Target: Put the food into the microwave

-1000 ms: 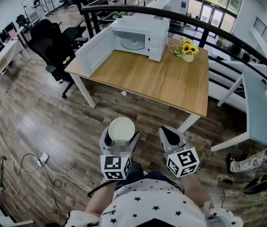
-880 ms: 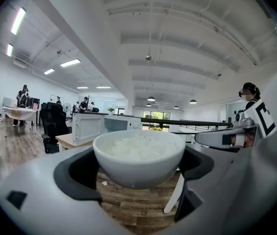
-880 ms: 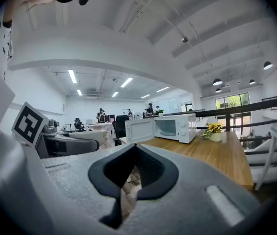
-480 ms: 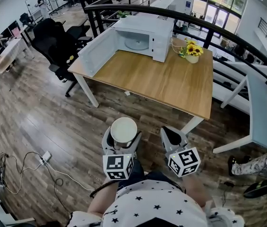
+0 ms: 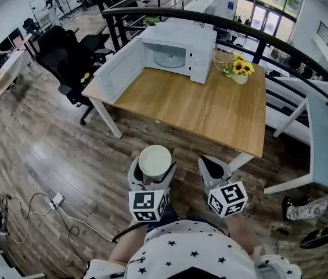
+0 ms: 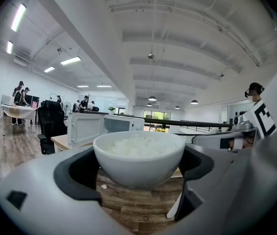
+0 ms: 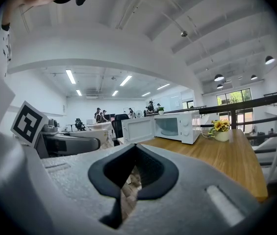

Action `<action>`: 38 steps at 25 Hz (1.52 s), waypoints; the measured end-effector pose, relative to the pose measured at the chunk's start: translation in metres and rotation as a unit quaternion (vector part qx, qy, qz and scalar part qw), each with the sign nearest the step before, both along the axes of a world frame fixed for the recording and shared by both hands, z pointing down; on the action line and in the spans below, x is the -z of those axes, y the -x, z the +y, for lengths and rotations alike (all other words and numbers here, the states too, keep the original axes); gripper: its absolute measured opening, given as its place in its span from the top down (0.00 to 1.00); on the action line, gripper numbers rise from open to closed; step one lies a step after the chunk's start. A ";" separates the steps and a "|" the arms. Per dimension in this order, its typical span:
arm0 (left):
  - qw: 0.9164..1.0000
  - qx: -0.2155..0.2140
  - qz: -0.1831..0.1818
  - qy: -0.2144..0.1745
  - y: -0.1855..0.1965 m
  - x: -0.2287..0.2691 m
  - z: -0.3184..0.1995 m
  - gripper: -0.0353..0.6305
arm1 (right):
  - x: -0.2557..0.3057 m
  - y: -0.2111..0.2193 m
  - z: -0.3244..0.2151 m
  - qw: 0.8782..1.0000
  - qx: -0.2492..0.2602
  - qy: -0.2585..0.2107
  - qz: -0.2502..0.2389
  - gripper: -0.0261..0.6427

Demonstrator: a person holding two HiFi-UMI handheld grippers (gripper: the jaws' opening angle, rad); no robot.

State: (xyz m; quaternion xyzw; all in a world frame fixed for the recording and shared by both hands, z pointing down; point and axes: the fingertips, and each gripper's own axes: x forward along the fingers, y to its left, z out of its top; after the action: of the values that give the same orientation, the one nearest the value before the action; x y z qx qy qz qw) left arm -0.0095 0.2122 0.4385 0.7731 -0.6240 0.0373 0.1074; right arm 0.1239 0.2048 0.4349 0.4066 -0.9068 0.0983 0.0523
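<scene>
The left gripper (image 5: 152, 173) holds a white bowl of rice (image 5: 154, 160) level, its jaws clamped on the bowl's sides so nothing spills, out over the wood floor (image 5: 65, 156) and well short of the desk (image 5: 210, 106). The right gripper (image 5: 213, 168) rides beside it, jaws pressed together on nothing. At the desk's far end the microwave (image 5: 178, 51) stands with its door (image 5: 120, 68) swung wide, ready for the bowl.

No legible text, brand, number or sign was found in any view. The only printed marks were black-and-white square coded markers, borne on the cubes of the left gripper (image 5: 154, 165) and the right gripper (image 5: 213, 167); these carried no readable characters.
</scene>
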 end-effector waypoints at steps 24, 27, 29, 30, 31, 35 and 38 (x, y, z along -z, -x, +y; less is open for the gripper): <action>1.000 -0.011 -0.005 0.005 0.083 0.011 -0.192 0.23 | 0.015 0.083 -0.190 1.000 -0.004 -0.004 0.007 0.95; 1.000 -0.016 -0.005 0.006 0.091 0.013 -0.213 0.23 | 0.017 0.093 -0.209 1.000 -0.006 -0.003 0.012 0.95; 1.000 -0.021 -0.005 0.007 0.097 0.013 -0.226 0.23 | 0.018 0.099 -0.222 1.000 -0.010 -0.005 0.013 0.95; 1.000 -0.023 -0.006 0.006 0.099 0.013 -0.233 0.23 | 0.018 0.101 -0.229 1.000 -0.012 -0.006 0.013 0.95; 1.000 -0.026 -0.006 0.006 0.102 0.012 -0.240 0.23 | 0.018 0.104 -0.235 1.000 -0.014 -0.006 0.013 0.95; 0.999 -0.036 -0.004 0.007 0.109 0.010 -0.267 0.23 | 0.017 0.112 -0.259 1.000 -0.024 -0.007 0.013 0.95; 0.999 -0.043 -0.004 0.007 0.114 0.009 -0.286 0.23 | 0.017 0.117 -0.276 0.999 -0.031 -0.007 0.013 0.95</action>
State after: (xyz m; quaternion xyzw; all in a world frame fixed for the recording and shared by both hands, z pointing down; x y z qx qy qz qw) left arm -0.1230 -0.0738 0.4296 0.7985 -0.5901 0.0491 0.1089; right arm 0.0070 -0.0711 0.4183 0.4360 -0.8938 0.0879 0.0583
